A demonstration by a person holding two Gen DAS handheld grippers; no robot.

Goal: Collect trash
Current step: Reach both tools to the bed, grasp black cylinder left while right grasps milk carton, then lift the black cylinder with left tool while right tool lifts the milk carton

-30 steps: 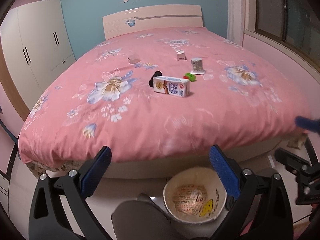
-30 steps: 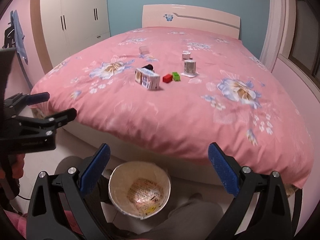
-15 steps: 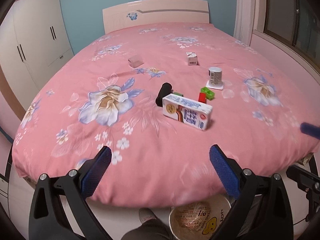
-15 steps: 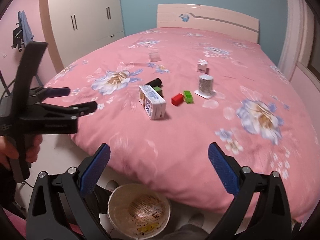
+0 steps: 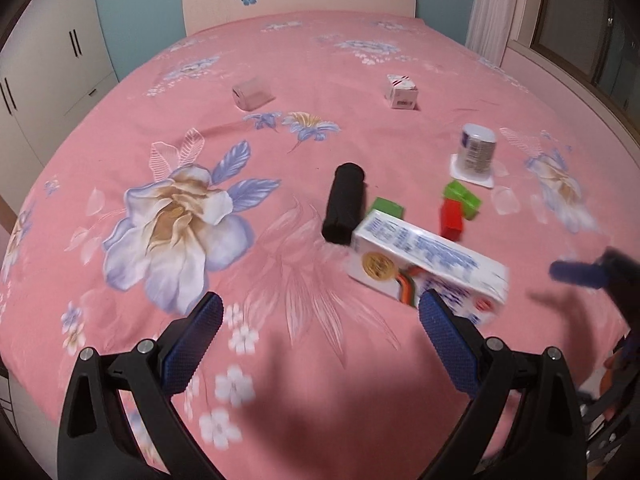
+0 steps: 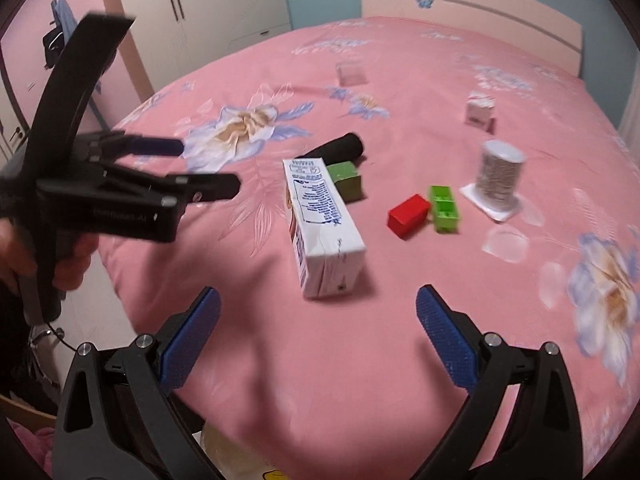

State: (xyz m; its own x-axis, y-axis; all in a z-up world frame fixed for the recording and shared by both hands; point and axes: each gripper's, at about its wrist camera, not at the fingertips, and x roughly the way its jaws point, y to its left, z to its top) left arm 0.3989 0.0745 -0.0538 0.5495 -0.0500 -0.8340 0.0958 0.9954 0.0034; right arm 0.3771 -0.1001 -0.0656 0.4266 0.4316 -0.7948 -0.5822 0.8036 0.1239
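Milk carton [image 6: 320, 232] (print blurred, unreadable).

Spread-apart left tongs [image 5: 318, 320] hover over the bed [image 5: 160, 128] beside a milk carton [image 5: 428, 264].

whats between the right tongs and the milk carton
Nothing: in the right wrist view only bare pink bedspread lies between the open right tongs and the milk carton.

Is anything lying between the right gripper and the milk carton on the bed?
Nothing visible does. The right gripper is open, and only bare pink bedspread lies before the milk carton. The green block and black roll sit beyond it.
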